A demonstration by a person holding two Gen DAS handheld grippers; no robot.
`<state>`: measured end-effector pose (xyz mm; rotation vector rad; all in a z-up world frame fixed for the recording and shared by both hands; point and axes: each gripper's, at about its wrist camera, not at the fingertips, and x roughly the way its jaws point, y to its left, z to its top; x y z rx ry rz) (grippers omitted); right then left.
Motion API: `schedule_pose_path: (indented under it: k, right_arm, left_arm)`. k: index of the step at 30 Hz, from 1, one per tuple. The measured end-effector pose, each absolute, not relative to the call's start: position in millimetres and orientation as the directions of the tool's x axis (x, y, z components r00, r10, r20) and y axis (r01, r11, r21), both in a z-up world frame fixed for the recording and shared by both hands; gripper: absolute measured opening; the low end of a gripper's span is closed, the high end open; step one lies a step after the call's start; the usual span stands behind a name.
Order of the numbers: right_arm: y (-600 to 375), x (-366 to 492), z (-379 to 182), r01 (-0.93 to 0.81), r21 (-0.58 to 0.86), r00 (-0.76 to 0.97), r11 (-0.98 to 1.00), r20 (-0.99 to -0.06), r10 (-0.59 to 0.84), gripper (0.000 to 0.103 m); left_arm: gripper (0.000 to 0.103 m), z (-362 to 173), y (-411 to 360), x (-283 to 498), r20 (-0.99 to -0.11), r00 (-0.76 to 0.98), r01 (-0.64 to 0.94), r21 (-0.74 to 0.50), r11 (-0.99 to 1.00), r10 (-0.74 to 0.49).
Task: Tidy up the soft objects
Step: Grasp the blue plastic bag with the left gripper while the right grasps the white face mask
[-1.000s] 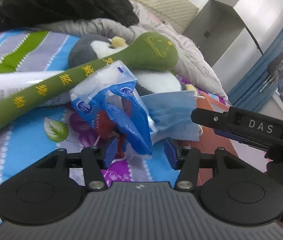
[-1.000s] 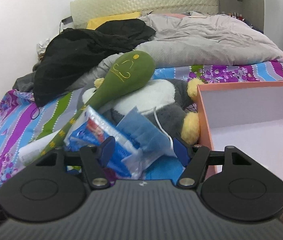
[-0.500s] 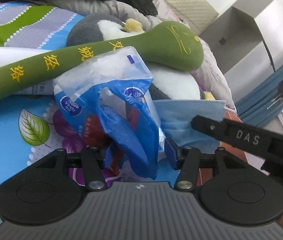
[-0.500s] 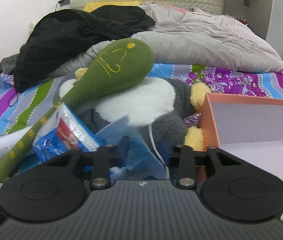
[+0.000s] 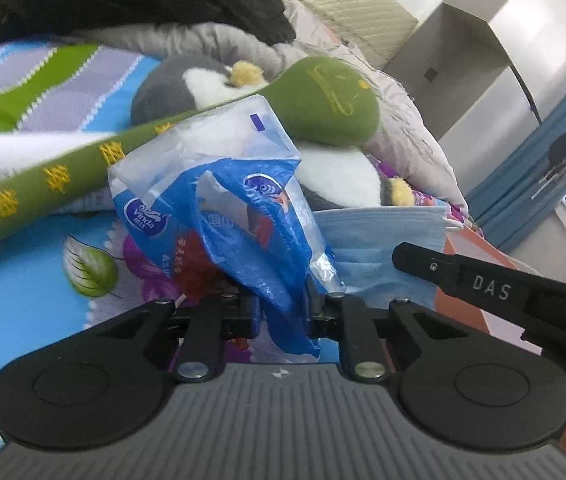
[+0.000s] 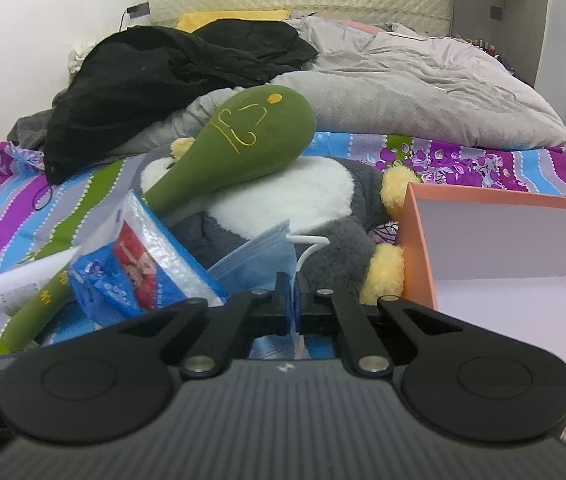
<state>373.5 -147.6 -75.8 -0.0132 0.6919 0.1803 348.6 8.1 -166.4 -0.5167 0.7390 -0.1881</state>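
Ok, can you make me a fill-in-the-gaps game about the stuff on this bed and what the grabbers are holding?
1. The left gripper is shut on the blue ____ pack.
2. The right gripper pinches a blue face ____.
3. The long plush stick is coloured ____.
4. The open box is ____ outside.

Missing words: tissue; mask; green; orange

Crumpled blue-and-clear tissue pack (image 5: 219,216) beside a pleated blue face mask (image 6: 259,260), both on striped bedding.
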Motion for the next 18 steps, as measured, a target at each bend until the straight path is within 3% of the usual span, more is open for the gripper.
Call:
schedule_pose_path:
  k: [18]
  right_arm:
    - [-122.5, 275.9, -47.6, -0.191, -0.048, 0.815, 0.98, -0.564, 0.131, 0.005]
  left_arm:
    - [0.02, -127.4, 61.5, 239.1, -0.642, 0.682, 0.029, -0.456, 0.89, -0.351]
